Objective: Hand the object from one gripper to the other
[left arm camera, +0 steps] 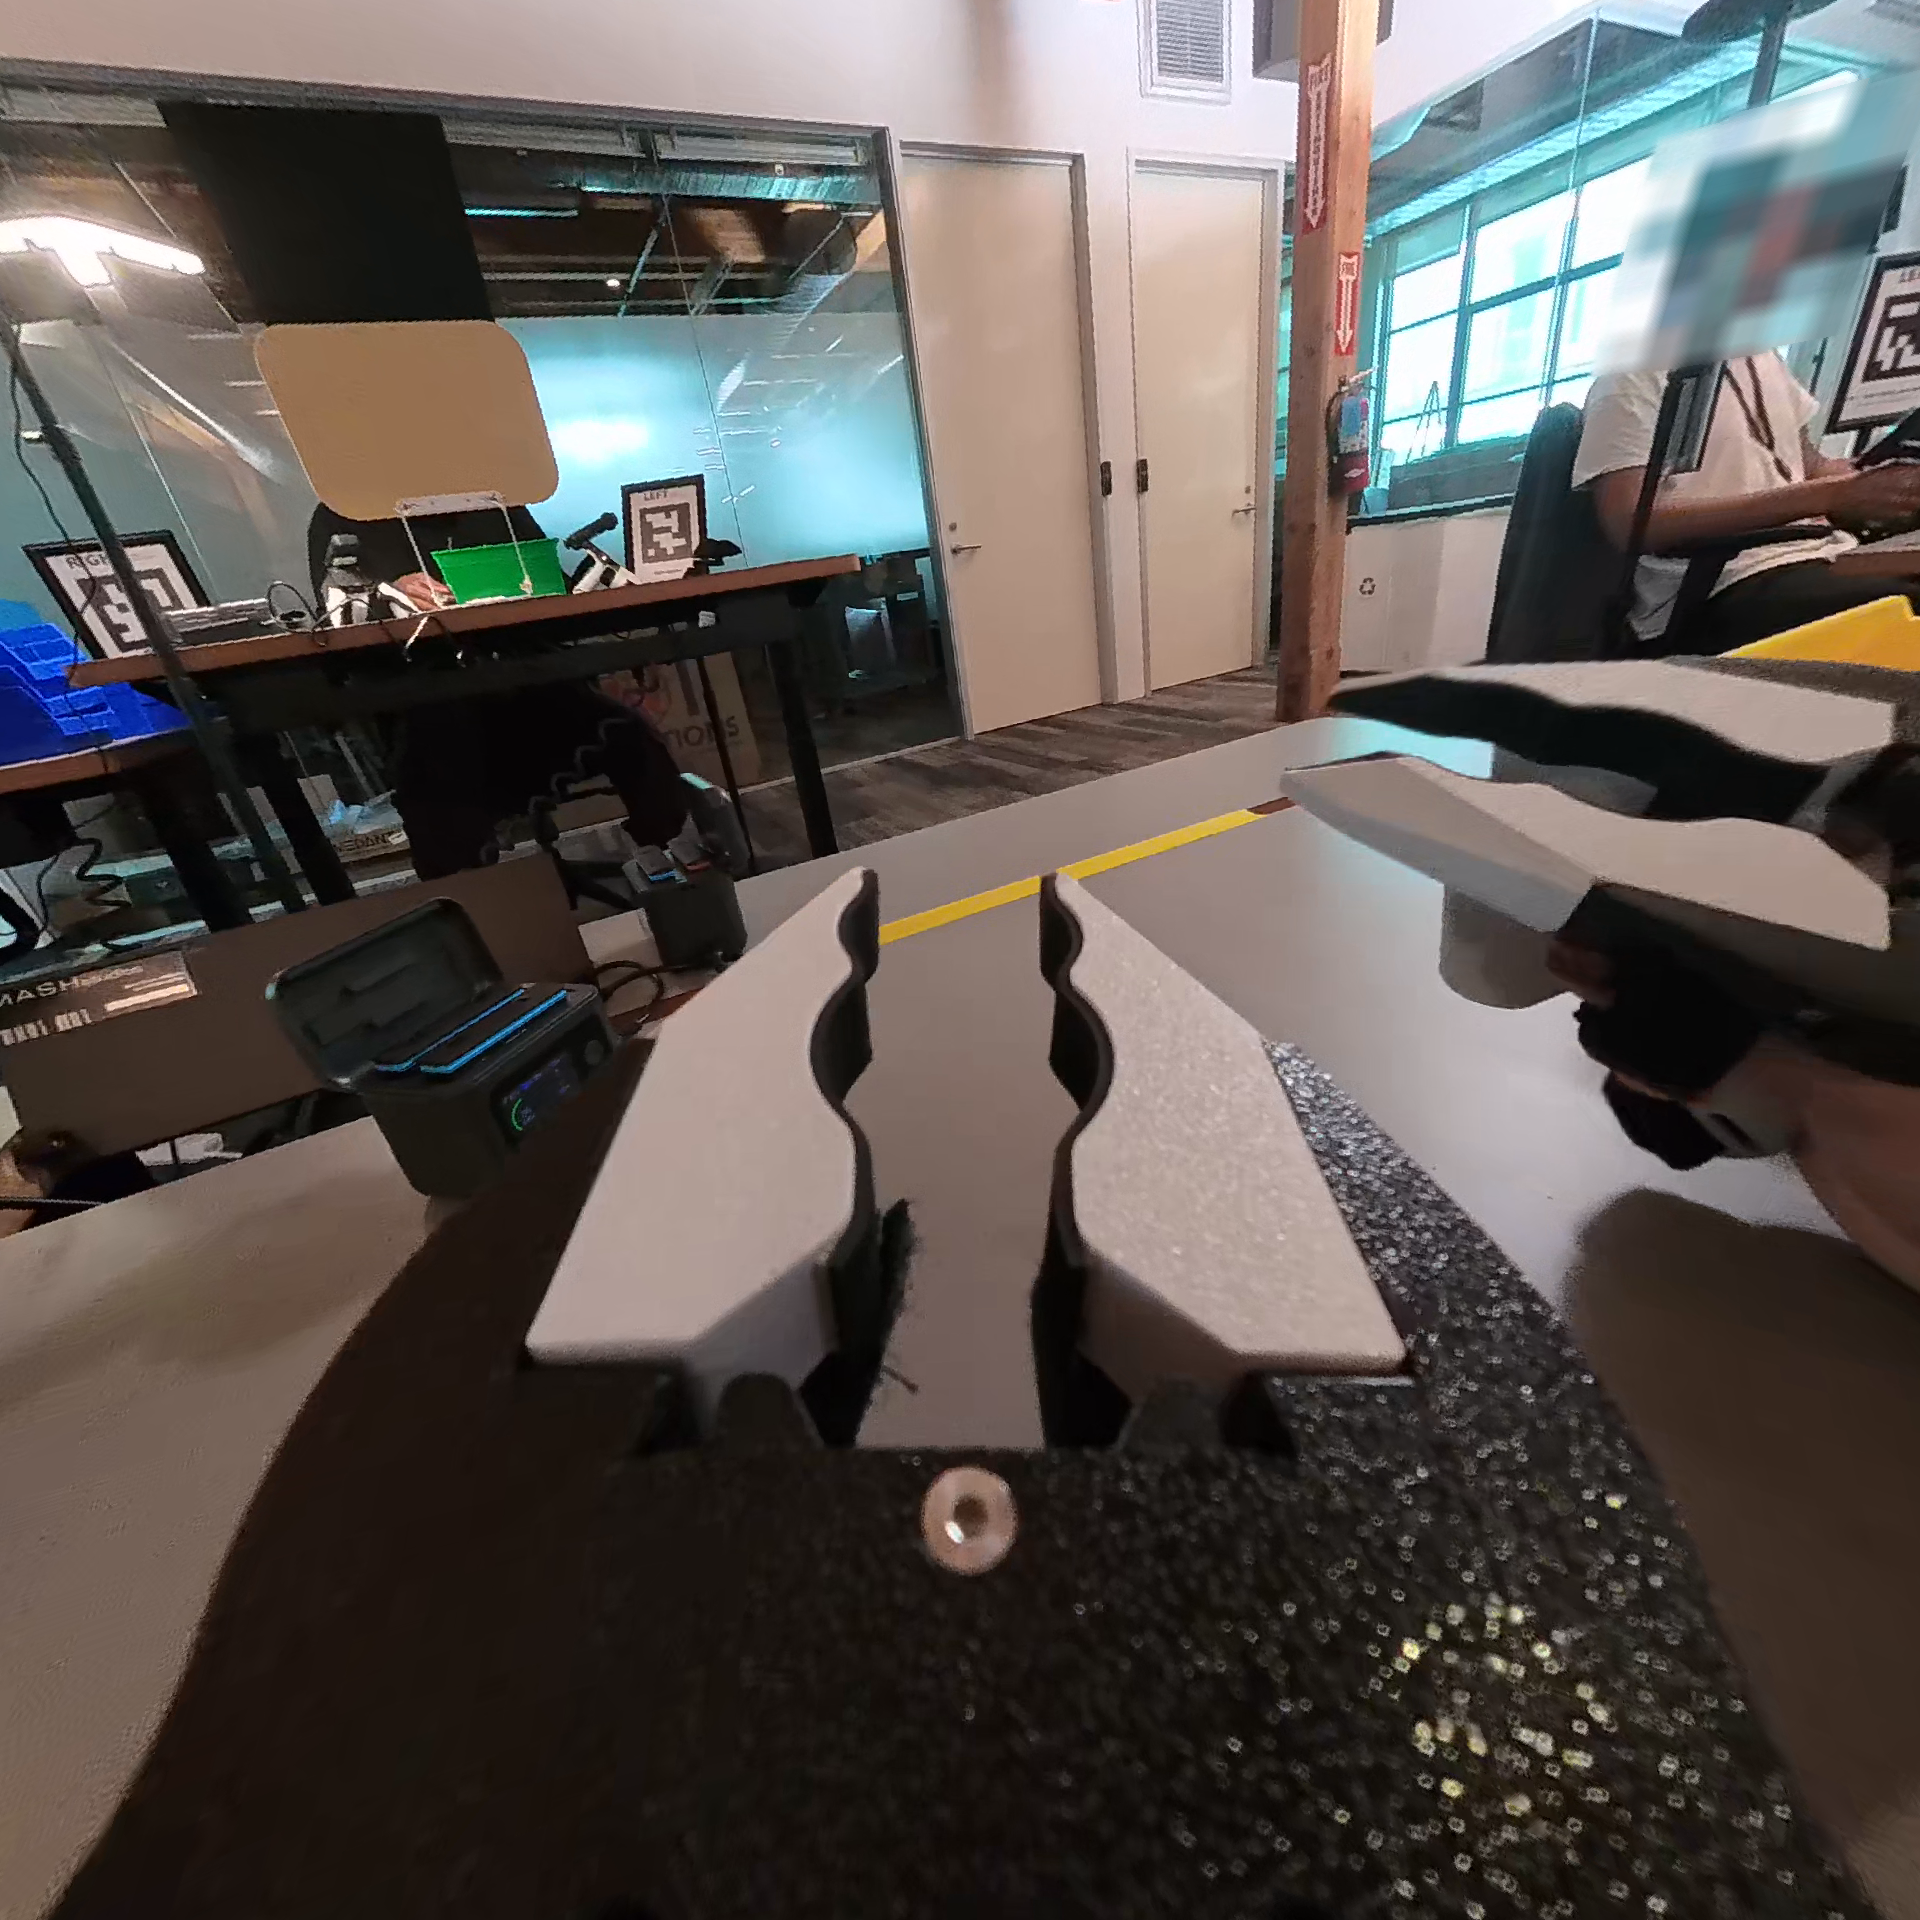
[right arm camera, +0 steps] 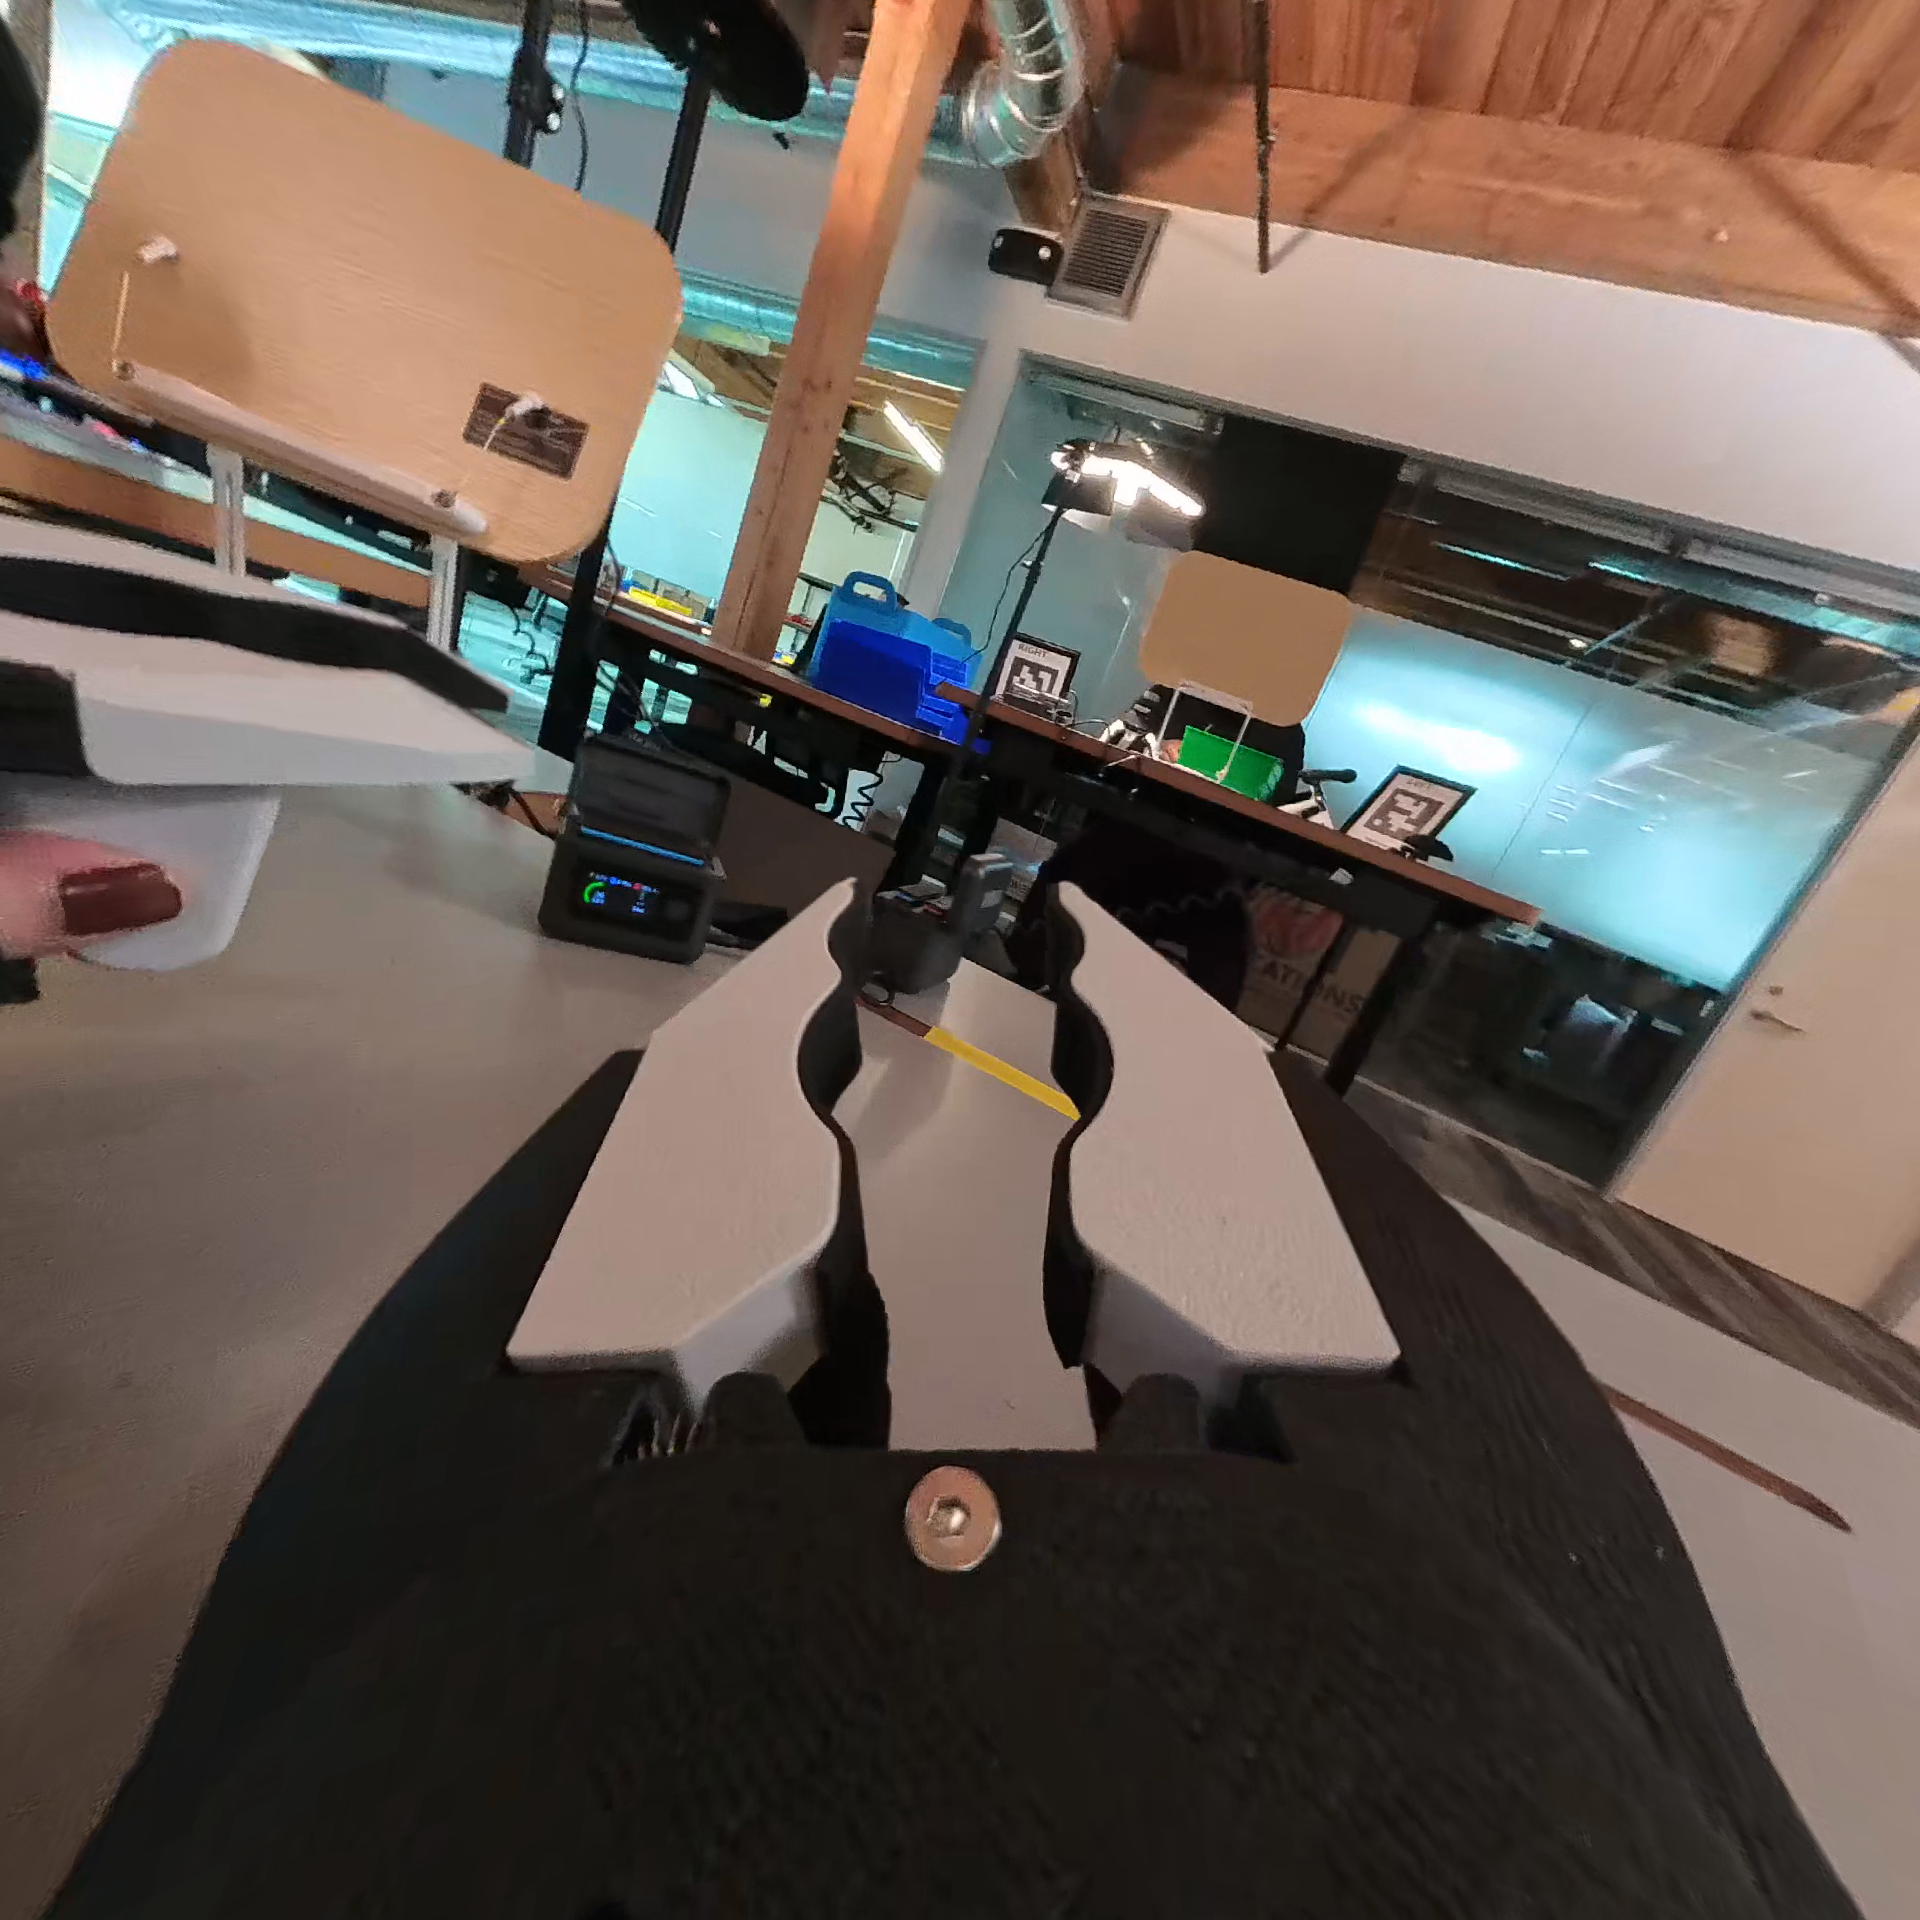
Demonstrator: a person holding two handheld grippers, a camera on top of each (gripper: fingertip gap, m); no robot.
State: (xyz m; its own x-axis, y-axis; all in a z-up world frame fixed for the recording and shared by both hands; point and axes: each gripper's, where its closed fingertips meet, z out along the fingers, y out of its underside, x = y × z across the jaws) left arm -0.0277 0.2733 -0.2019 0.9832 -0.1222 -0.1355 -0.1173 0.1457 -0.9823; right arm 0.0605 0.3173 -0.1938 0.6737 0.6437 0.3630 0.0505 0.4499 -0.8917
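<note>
Left gripper (left arm camera: 956, 904) jaws parted, right gripper (right arm camera: 956, 914) likewise

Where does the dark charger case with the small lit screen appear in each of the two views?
Left wrist view: charger case, lid open, left of centre, on the table edge left of the left tool.
Right wrist view: charger case, left of centre, beyond the right tool.
Shared landmark: yellow tape strip.

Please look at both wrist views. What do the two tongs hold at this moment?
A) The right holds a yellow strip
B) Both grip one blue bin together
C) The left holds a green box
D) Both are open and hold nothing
D: the left tongs and the right tongs each show a bare gap between their fingers, with only the table and its yellow strip visible through it.
</note>
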